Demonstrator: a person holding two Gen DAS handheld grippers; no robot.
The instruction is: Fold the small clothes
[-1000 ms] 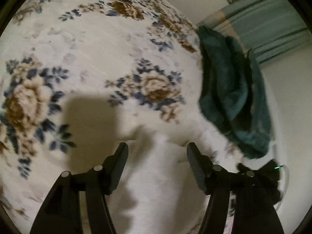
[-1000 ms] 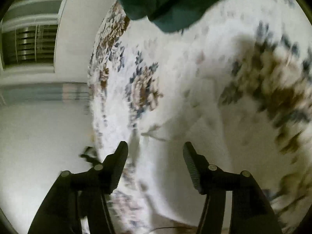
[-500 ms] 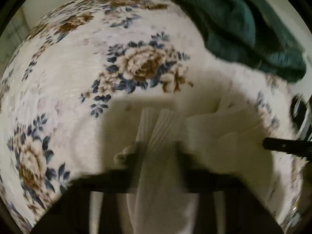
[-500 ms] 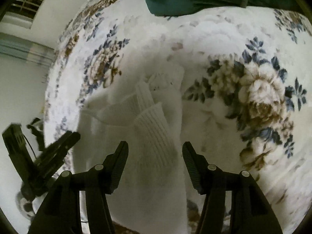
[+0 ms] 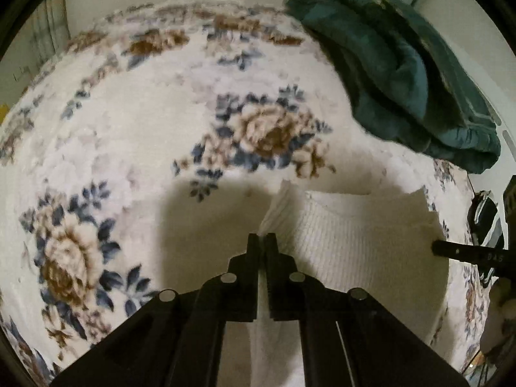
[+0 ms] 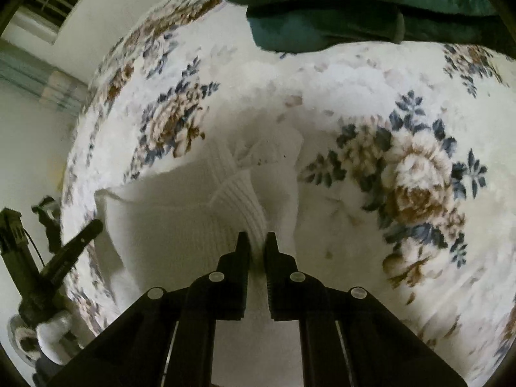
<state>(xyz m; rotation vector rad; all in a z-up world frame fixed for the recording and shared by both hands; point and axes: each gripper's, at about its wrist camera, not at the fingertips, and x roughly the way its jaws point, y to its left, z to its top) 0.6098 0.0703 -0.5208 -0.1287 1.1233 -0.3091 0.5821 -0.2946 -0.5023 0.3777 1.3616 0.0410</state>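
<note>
Near the front edge of the floral plush blanket (image 5: 135, 135), my left gripper (image 5: 262, 237) is clamped on one ribbed corner of the white knitted garment (image 5: 361, 235), my right gripper (image 6: 257, 237) on the other. Its pinched edge runs crosswise between them (body hanging toward me). Dark green bedding (image 5: 403, 74) sits at the far corner.
</note>
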